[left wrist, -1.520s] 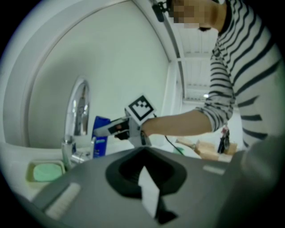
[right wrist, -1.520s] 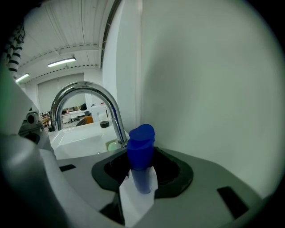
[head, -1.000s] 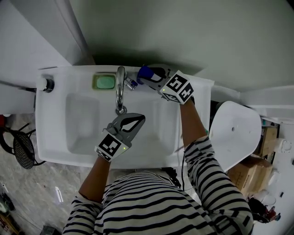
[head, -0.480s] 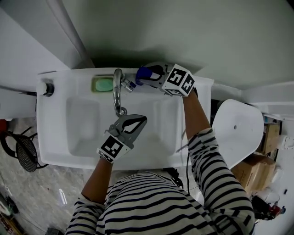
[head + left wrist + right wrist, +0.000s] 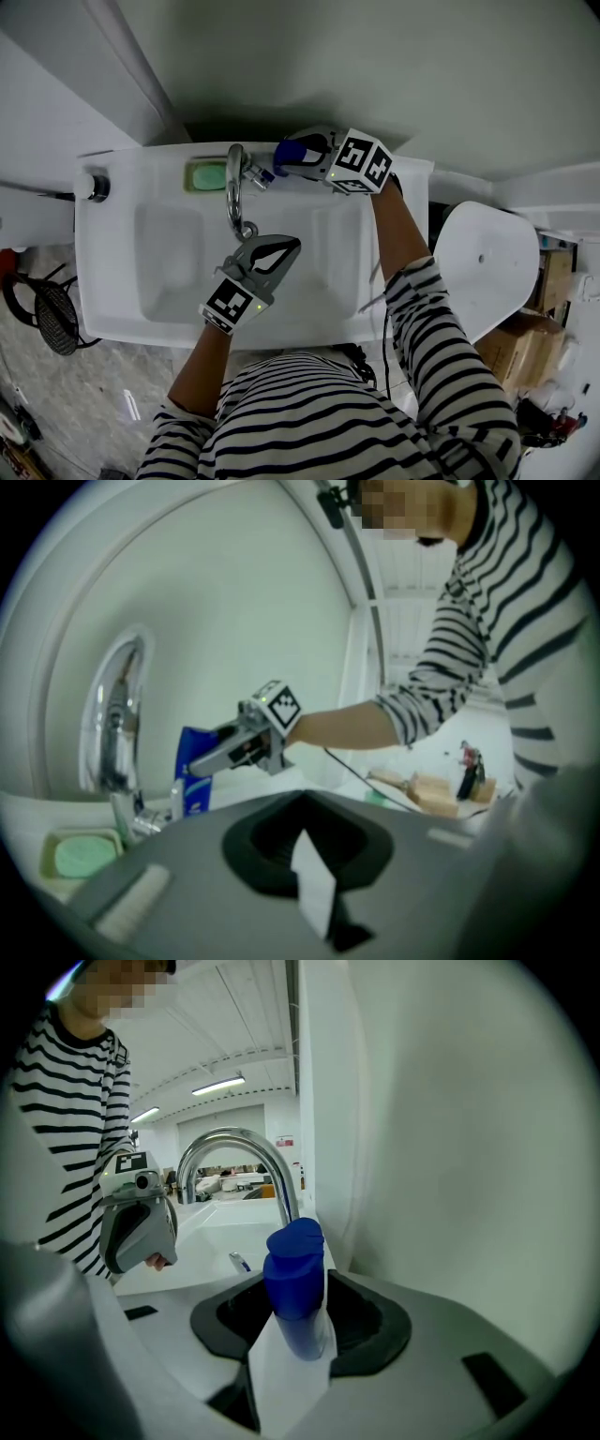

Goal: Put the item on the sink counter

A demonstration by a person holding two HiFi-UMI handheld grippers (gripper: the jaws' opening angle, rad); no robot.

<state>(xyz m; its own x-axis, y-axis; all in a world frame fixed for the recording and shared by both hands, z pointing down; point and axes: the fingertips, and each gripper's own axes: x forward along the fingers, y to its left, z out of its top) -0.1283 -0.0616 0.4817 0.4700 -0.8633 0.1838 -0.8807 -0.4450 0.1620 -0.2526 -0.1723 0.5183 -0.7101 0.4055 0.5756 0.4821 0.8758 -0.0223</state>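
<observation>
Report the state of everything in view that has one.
Tube: upright, gripped by right gripper.
Right gripper: shut on tube, jaws just eased wider.
Left gripper: shut, empty.
Faucet: off, no water running.
Soap: lying in its dish.

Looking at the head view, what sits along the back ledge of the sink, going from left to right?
Round knob → green soap → faucet → blue tube.
</observation>
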